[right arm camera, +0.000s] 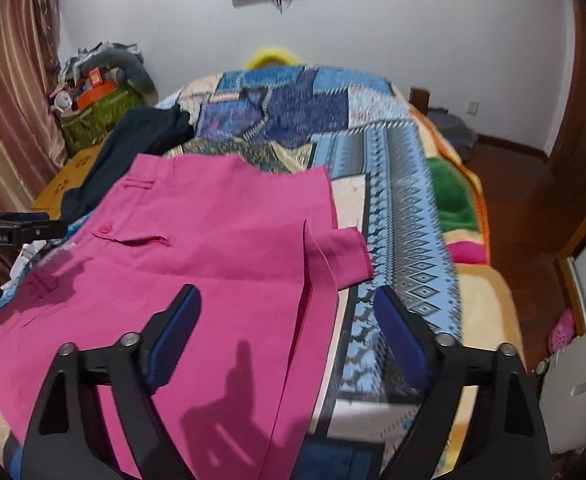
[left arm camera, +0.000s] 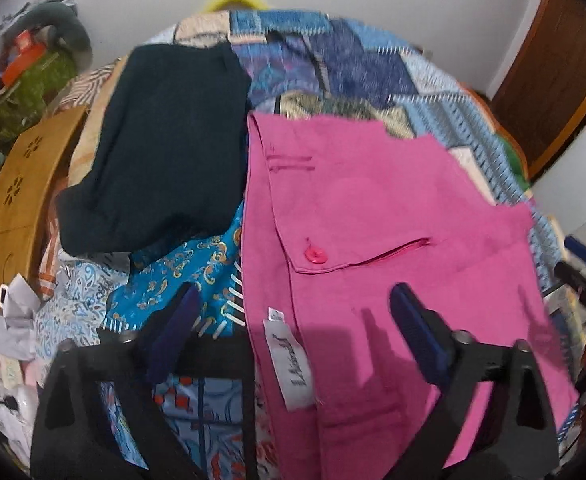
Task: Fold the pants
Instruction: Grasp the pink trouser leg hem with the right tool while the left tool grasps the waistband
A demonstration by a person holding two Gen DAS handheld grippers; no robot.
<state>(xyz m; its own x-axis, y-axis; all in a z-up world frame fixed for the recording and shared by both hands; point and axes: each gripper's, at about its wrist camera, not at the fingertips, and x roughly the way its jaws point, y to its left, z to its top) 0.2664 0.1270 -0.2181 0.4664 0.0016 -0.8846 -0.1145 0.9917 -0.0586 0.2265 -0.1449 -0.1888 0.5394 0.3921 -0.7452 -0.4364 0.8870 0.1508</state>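
Here, in the left wrist view, I see my left gripper [left arm camera: 293, 312] spread wide and holding nothing, above the waist edge of the pink pants [left arm camera: 393, 208]. The pants lie flat on the patterned blanket [left arm camera: 333, 60], with a pink button [left arm camera: 315, 256] on the pocket flap and a white label [left arm camera: 293, 368] near the waist. A dark garment [left arm camera: 165, 144] lies just beside them, further left.

In the right wrist view, my right gripper [right arm camera: 289, 320] is also wide apart and empty. Its left finger is over the pants [right arm camera: 213, 232], its right finger over the blanket [right arm camera: 397, 184]. One small pink corner [right arm camera: 345, 256] sticks out at the right edge of the pants.
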